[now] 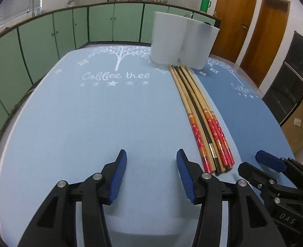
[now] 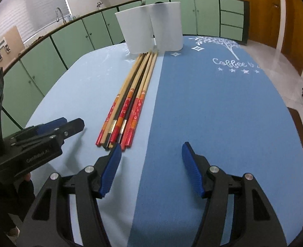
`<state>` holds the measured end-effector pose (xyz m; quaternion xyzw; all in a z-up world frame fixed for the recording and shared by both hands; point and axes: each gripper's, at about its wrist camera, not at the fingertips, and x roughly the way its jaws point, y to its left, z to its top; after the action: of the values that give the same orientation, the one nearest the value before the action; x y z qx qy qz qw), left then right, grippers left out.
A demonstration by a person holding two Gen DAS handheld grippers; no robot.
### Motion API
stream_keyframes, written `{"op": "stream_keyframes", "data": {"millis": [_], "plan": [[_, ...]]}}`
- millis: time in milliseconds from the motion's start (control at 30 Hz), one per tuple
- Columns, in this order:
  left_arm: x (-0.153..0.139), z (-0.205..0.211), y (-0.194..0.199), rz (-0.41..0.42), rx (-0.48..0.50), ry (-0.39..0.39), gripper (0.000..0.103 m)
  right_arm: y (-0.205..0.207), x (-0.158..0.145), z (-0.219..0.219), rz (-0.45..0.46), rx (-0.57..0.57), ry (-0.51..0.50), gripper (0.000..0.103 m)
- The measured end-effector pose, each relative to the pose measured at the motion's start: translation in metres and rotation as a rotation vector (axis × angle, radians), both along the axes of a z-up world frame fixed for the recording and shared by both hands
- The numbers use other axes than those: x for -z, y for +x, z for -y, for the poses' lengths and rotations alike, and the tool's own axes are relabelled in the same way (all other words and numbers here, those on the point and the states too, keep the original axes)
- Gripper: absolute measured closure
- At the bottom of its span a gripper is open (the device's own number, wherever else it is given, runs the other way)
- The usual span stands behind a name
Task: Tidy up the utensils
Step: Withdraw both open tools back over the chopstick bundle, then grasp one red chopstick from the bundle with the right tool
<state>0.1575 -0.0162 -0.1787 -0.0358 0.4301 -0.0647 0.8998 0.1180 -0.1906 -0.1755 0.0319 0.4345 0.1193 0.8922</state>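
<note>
Several chopsticks (image 1: 201, 113), wooden with red patterned ends plus dark ones, lie in a tight bundle on the light blue mat (image 1: 89, 123). They also show in the right wrist view (image 2: 131, 100). Their tips point at two white cylindrical holders (image 1: 180, 41), also in the right wrist view (image 2: 151, 26). My left gripper (image 1: 151, 158) is open and empty, left of the bundle's near ends. My right gripper (image 2: 151, 150) is open and empty, its left finger (image 2: 112, 164) just before the bundle's near ends.
A darker blue mat (image 2: 213, 113) lies to the right of the light one. Green cabinets (image 1: 69, 28) with a counter, sink and pots run along the back. Wooden doors (image 1: 254, 30) stand at the right.
</note>
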Motion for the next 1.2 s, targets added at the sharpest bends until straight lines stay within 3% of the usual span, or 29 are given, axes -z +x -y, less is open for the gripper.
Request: {"op": "stream_keyframes", "data": {"millis": [167,467,700,800,900,1000,1100,1200], "plan": [[0.000,0.001,-0.002,0.017,-0.004,0.004,0.053,0.002,0.000,-0.003,0.017,-0.005,-0.081,0.046],[-0.001,-0.010,-0.003,0.015,-0.024,-0.007,0.053,0.006,0.003,-0.008,0.016,0.000,-0.137,0.045],[0.000,-0.012,-0.003,0.015,-0.028,-0.014,0.052,0.012,0.000,0.001,0.020,0.073,-0.183,0.049],[0.000,-0.012,-0.003,0.016,-0.029,-0.014,0.052,0.010,-0.003,0.020,0.015,0.110,-0.125,0.050],[0.001,-0.010,-0.002,0.016,-0.028,-0.003,0.052,0.007,-0.005,0.024,0.012,0.070,-0.033,0.050],[0.000,-0.010,-0.002,0.017,-0.027,0.000,0.052,0.006,-0.004,0.020,0.014,0.038,0.013,0.060],[0.000,-0.010,-0.002,0.015,-0.026,0.003,0.051,0.011,-0.001,0.007,0.003,0.021,-0.024,0.075],[0.000,-0.008,-0.002,0.015,-0.022,0.014,0.050,0.015,0.000,0.004,0.000,0.020,-0.034,0.094]]}}
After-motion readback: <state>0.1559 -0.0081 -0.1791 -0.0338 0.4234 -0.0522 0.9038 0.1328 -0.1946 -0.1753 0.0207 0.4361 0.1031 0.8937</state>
